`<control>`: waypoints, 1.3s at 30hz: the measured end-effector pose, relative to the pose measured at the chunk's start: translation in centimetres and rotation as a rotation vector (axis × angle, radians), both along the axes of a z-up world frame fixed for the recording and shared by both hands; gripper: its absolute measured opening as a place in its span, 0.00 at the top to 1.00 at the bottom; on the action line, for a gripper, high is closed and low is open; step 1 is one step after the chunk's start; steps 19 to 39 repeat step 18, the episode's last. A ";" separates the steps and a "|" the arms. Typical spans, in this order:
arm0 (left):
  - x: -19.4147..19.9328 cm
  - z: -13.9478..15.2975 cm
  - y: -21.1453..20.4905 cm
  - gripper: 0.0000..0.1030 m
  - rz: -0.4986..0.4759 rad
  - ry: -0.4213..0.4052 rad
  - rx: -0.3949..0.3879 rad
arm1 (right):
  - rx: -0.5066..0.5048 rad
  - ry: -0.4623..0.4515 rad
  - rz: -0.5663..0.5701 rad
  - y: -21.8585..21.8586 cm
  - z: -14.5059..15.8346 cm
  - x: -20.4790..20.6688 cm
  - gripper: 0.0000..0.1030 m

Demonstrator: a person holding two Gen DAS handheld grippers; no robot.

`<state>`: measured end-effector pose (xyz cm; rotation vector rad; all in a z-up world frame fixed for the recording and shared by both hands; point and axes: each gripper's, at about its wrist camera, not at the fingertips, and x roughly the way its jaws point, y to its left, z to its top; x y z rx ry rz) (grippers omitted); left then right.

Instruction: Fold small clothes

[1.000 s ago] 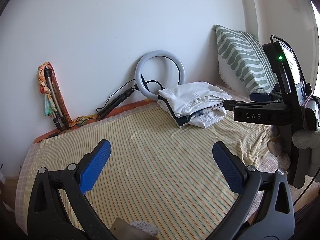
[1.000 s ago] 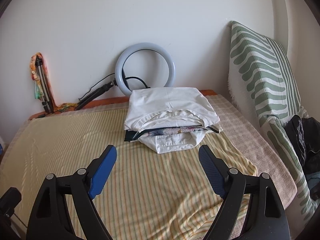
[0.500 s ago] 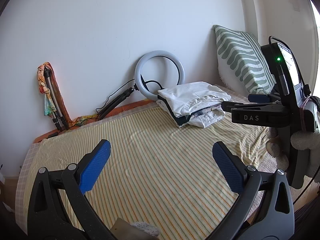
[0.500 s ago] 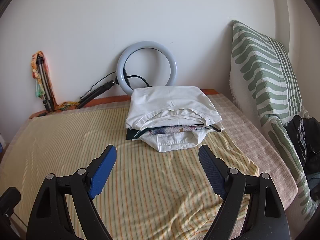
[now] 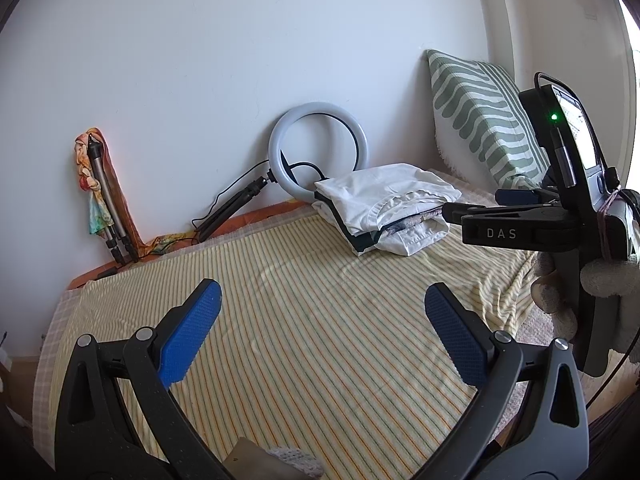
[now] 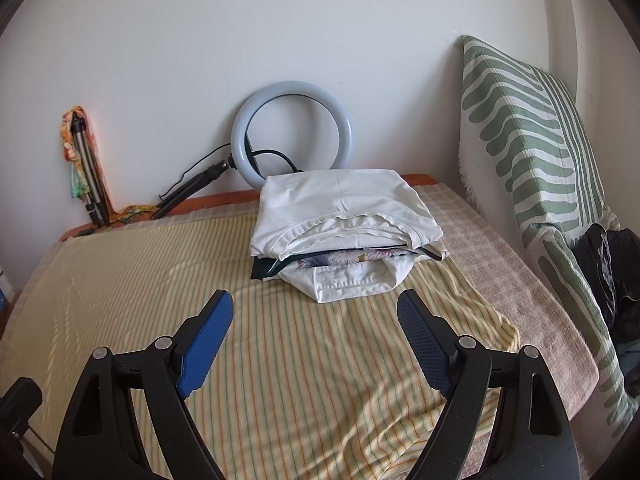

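A stack of folded clothes (image 6: 344,216), white on top with a dark and a flowered layer beneath, rests at the far side of the yellow striped sheet (image 6: 280,360). My right gripper (image 6: 316,320) hovers just short of the stack, open, with nothing between its blue pads. In the left wrist view the same stack of clothes (image 5: 384,208) lies far right. My left gripper (image 5: 320,312) is open over bare sheet (image 5: 300,340), empty. The right gripper's body (image 5: 532,232) reaches in from the right edge toward the stack.
A ring light (image 6: 292,132) on a small tripod leans on the wall behind the stack. A green-and-white striped pillow (image 6: 532,140) stands at the right. A folded tripod with a colourful cloth (image 6: 82,160) leans at the far left. Dark clothing (image 6: 612,280) lies right of the pillow.
Almost nothing differs. The right gripper's body has shifted very slightly in the left wrist view; both grippers stay open and the stack has not moved.
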<state>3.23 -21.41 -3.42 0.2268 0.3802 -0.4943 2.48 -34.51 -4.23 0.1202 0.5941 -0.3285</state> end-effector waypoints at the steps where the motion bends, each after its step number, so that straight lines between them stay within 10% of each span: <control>1: 0.0 0.0 0.0 0.00 -0.001 0.001 0.001 | -0.002 0.001 -0.001 0.0 0.0 0.0 0.18; 39: 0.0 0.3 0.6 0.00 -0.019 -0.018 0.010 | -0.002 0.015 0.007 -0.2 -0.6 0.1 0.18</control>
